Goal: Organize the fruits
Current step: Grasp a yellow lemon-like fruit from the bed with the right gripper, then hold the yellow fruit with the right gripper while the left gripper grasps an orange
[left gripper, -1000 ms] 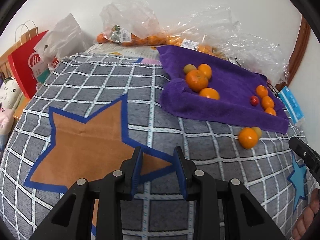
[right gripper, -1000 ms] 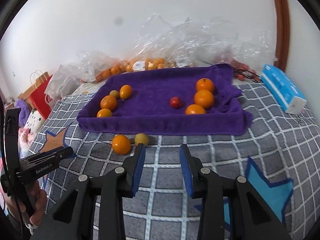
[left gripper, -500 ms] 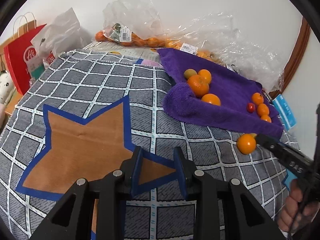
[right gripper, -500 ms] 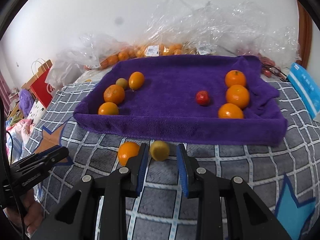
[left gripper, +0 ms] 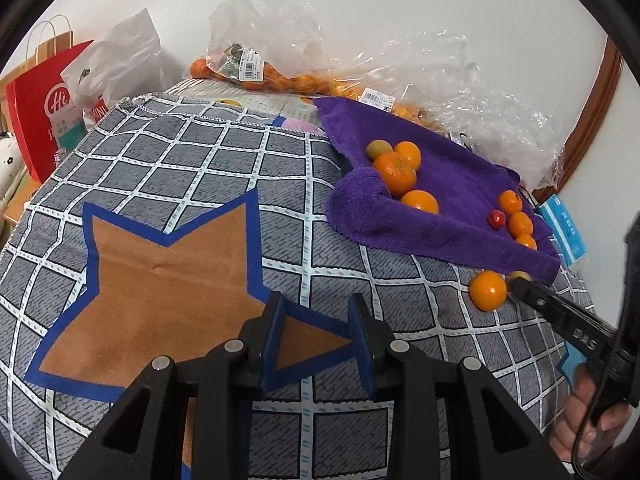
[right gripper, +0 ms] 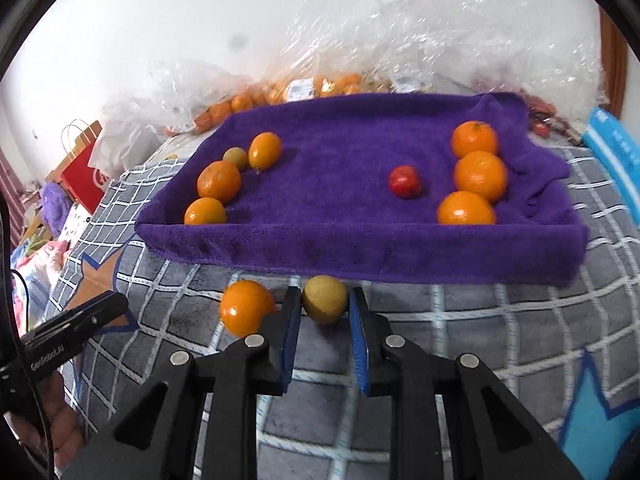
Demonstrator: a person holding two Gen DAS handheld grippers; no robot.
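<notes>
A purple towel tray [right gripper: 360, 252] holds several oranges, one red fruit [right gripper: 405, 181] and a small yellow-green one [right gripper: 235, 157]. In front of it on the checked blanket lie an orange [right gripper: 245, 307] and a yellow-green fruit [right gripper: 324, 304]. My right gripper [right gripper: 325, 294] is closing, with both pads against the sides of that yellow-green fruit. In the left wrist view the same orange [left gripper: 487, 290] shows, and the yellow-green fruit [left gripper: 519, 276] is mostly hidden behind the right gripper's finger. My left gripper [left gripper: 316, 300] hovers over the brown star, jaws close together with nothing between them.
Clear plastic bags of oranges [left gripper: 256, 76] lie along the wall behind the tray. A red paper bag [left gripper: 44, 104] stands at the far left. A blue tissue pack [right gripper: 616, 136] lies right of the tray. A hand [left gripper: 588, 420] holds the right gripper.
The right gripper moved forward and down to the yellow-green fruit, and its jaws narrowed around it. The left gripper stayed over the brown star.
</notes>
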